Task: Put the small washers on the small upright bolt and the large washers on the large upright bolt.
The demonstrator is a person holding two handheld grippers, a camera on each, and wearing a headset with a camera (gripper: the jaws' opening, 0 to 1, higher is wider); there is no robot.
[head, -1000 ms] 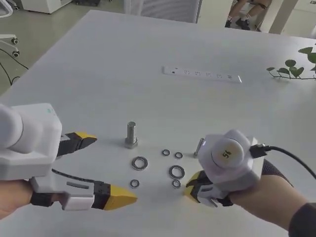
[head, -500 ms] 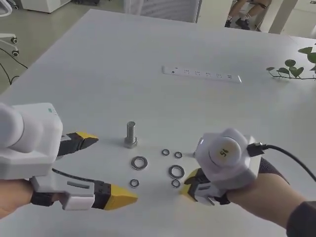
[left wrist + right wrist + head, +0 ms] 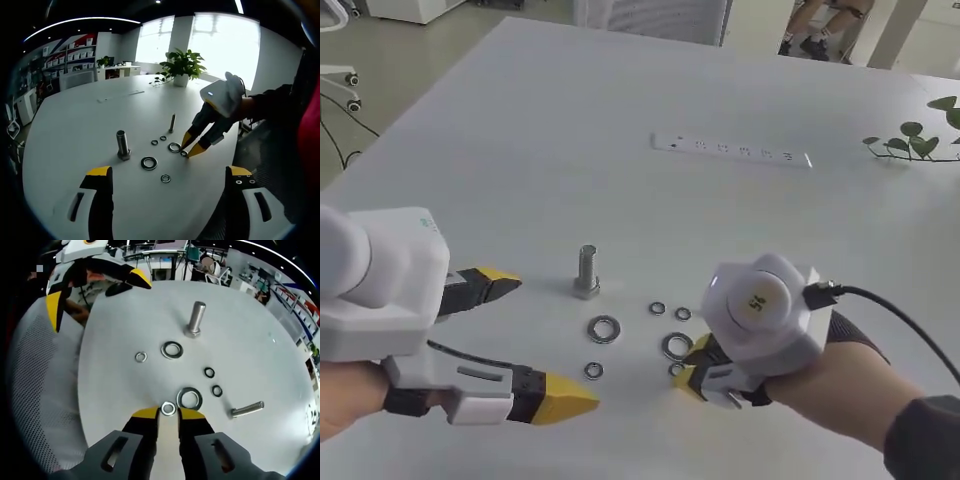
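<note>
A round yellow sticker (image 3: 757, 302) on the back of the right gripper (image 3: 169, 415) carried two dark marks, a 5 and then something like a 6. Lettering on the far shelves in the left gripper view was too small to read.

The right gripper's jaws were drawn close together, with a small silver washer (image 3: 168, 408) lying flat on the white tabletop (image 3: 620, 120) right between their yellow tips. Whether they pinched it or merely flanked it could not be told. Just past those tips and slightly right lay a large steel washer (image 3: 189, 398), beside the small one. Further right were two small dark washers (image 3: 209, 372), and beyond them the slim small bolt (image 3: 172, 122), upright in the left gripper view. In the head view the right gripper's body stood in front of it.

The left gripper (image 3: 558, 342) was spread wide with nothing in it. Between its jaws and the right gripper lay another small washer (image 3: 593, 371) and a second large washer (image 3: 604, 328). Ahead of them stood the large hex-head bolt (image 3: 587, 271), head down on the table.

Well beyond both grippers lay a long white power strip (image 3: 730, 150), and further still a green leafy plant (image 3: 918, 140).
</note>
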